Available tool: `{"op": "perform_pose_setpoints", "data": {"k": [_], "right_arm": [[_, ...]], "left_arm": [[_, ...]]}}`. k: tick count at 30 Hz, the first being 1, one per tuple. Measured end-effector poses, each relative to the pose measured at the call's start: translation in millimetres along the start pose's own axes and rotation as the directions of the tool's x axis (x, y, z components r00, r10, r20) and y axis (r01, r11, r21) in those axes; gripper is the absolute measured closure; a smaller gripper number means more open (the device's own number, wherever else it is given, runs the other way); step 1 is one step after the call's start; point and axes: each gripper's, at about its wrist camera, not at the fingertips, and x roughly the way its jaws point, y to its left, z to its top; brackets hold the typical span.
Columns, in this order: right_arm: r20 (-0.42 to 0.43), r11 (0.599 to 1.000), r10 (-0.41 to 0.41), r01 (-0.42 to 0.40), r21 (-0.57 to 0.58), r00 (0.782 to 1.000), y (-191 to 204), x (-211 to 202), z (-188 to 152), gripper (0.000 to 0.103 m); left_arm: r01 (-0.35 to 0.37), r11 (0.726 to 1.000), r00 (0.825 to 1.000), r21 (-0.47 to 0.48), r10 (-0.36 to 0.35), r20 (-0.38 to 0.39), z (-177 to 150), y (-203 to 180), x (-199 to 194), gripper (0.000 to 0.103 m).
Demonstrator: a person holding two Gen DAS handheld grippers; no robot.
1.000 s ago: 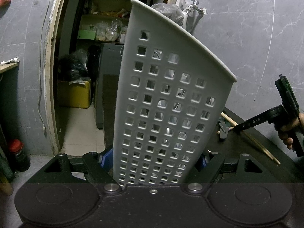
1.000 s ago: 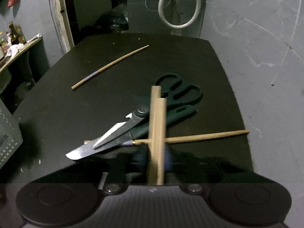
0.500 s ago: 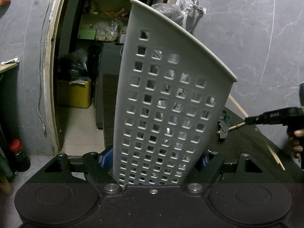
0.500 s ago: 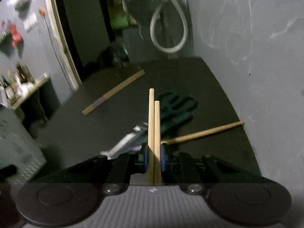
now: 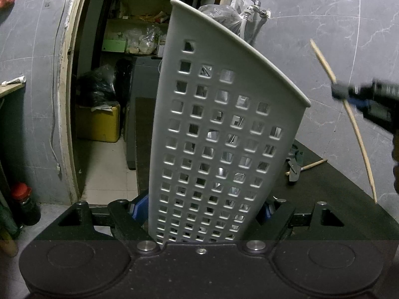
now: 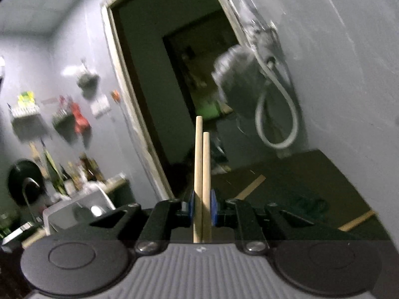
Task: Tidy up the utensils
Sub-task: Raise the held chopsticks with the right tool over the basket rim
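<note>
My left gripper (image 5: 202,209) is shut on a tall grey perforated utensil basket (image 5: 224,129) and holds it upright at the table's edge. My right gripper (image 6: 202,205) is shut on two wooden chopsticks (image 6: 202,174) that stick up past its blue pads. In the left wrist view the right gripper (image 5: 349,94) is raised at the right, above the table, with the chopsticks (image 5: 354,122) hanging slanted through it. Green-handled scissors (image 5: 294,164) and one more chopstick (image 5: 314,165) lie on the dark table (image 5: 324,194).
Another chopstick (image 6: 249,186) and one at the right edge (image 6: 356,220) lie on the table in the right wrist view. A doorway (image 5: 104,87) opens behind the basket. A tap with a white hose (image 6: 276,114) hangs on the grey wall.
My right gripper has lifted the two chopsticks off the table and tilted up, from near the scissors to well above the table. My left gripper and the basket have not moved.
</note>
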Motion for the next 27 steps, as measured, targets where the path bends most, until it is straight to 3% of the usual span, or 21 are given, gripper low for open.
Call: {"op": "perform_pose_setpoints", "data": {"k": [4, 9, 16, 21, 27], "right_arm": [[0.098, 0.995, 0.097, -0.099, 0.016, 0.990, 19.8, 12.3, 20.1, 0.088], [0.205, 0.976, 0.207, -0.217, 0.024, 0.957, 48.1, 35.2, 41.6, 0.088], [0.250, 0.937, 0.320, -0.344, 0.060, 0.914, 78.2, 79.7, 52.8, 0.087], [0.253, 0.918, 0.369, -0.394, 0.054, 0.895, 89.6, 98.7, 42.2, 0.087], [0.283, 0.920, 0.371, -0.391, 0.017, 0.885, 95.3, 105.1, 21.0, 0.087]], "left_arm": [[0.004, 1.000, 1.000, -0.005, -0.004, -0.001, 0.2, 0.2, -0.6, 0.021], [0.005, 1.000, 1.000, -0.007, -0.005, -0.001, -0.1, 0.7, -0.8, 0.021], [0.005, 1.000, 1.000, -0.006, -0.005, -0.001, -0.2, 0.6, -0.9, 0.022], [0.009, 1.000, 1.000, -0.008, -0.009, 0.000, 0.0, 1.9, -0.5, 0.022], [0.014, 1.000, 1.000, -0.014, -0.014, 0.002, -0.2, 4.5, -0.7, 0.022]]}}
